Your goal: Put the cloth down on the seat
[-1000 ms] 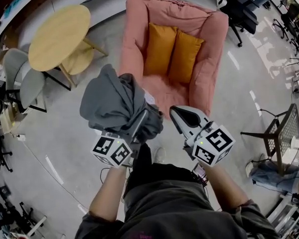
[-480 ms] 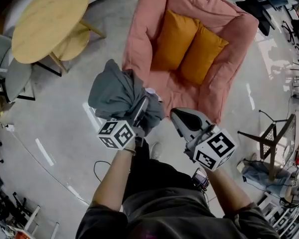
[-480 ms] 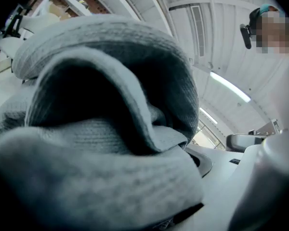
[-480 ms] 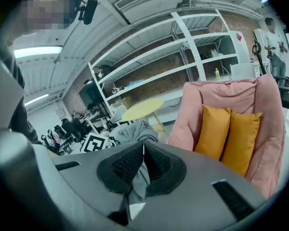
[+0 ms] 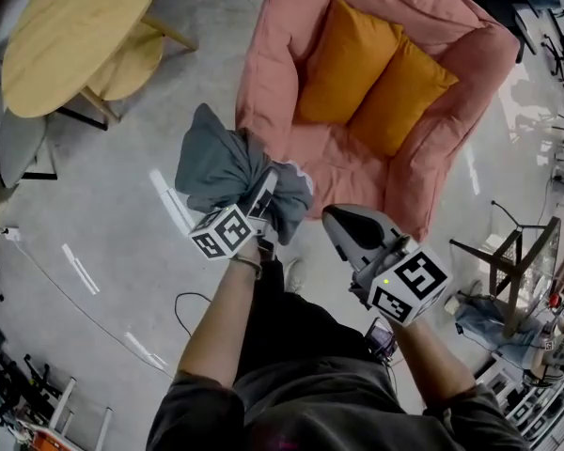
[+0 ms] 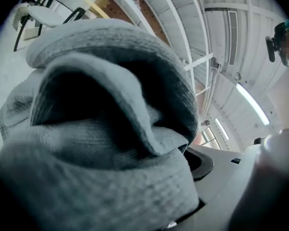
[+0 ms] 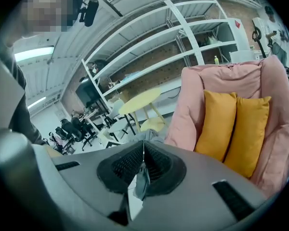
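Note:
A bunched grey cloth (image 5: pixel 227 172) hangs from my left gripper (image 5: pixel 266 191) above the floor, just left of the pink armchair's (image 5: pixel 282 83) front corner. In the left gripper view the cloth (image 6: pixel 101 129) fills the space between the jaws, which are opening while the cloth still sits gripped between them. The bare seat (image 5: pixel 334 169) lies in front of two orange cushions (image 5: pixel 376 73). My right gripper (image 5: pixel 336 222) is shut and empty, held before the seat's front edge. In the right gripper view its pads meet (image 7: pixel 143 146), with the armchair (image 7: pixel 188 109) and cushions (image 7: pixel 233 129) behind.
A round yellow table (image 5: pixel 70 36) stands at the upper left, with a grey chair (image 5: pixel 9 139) beside it. A black wire-frame chair (image 5: pixel 517 271) is at the right. A thin cable (image 5: pixel 183 313) lies on the floor near the person's legs.
The armchair has come nearer in the head view. My left gripper has carried the cloth forward toward the chair's front corner. The right gripper has stayed shut beside it.

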`<state>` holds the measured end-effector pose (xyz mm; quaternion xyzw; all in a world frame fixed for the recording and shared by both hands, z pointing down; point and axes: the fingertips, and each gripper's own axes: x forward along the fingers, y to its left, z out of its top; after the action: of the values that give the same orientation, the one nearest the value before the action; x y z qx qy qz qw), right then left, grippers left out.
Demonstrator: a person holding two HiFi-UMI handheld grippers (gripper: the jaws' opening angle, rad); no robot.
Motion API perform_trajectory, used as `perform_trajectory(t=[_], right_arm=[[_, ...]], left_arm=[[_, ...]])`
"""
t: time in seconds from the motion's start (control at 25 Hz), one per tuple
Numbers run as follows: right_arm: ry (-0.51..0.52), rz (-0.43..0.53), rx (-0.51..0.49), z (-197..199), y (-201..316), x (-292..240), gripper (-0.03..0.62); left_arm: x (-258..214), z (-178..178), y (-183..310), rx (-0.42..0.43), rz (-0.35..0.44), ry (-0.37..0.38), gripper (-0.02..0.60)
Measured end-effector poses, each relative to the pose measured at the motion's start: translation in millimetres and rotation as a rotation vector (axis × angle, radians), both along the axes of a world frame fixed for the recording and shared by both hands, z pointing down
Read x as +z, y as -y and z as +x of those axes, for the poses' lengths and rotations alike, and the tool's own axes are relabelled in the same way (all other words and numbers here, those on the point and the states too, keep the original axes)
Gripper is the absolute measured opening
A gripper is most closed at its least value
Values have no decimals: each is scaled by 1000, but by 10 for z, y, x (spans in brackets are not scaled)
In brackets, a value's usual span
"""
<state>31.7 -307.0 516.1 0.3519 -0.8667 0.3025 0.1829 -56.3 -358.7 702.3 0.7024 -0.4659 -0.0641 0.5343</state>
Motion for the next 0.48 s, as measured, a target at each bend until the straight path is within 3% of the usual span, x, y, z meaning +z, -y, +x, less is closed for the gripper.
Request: perform_trajectory(t=[0.2,0.48], right_arm=[[6,-8,-4,-79,2,44,17],[31,-8,-11,-126,-149,-16,17]], left_arm=[[75,73,0,52,-14,36,358],[-103,10,-212,39,-2,72,451]])
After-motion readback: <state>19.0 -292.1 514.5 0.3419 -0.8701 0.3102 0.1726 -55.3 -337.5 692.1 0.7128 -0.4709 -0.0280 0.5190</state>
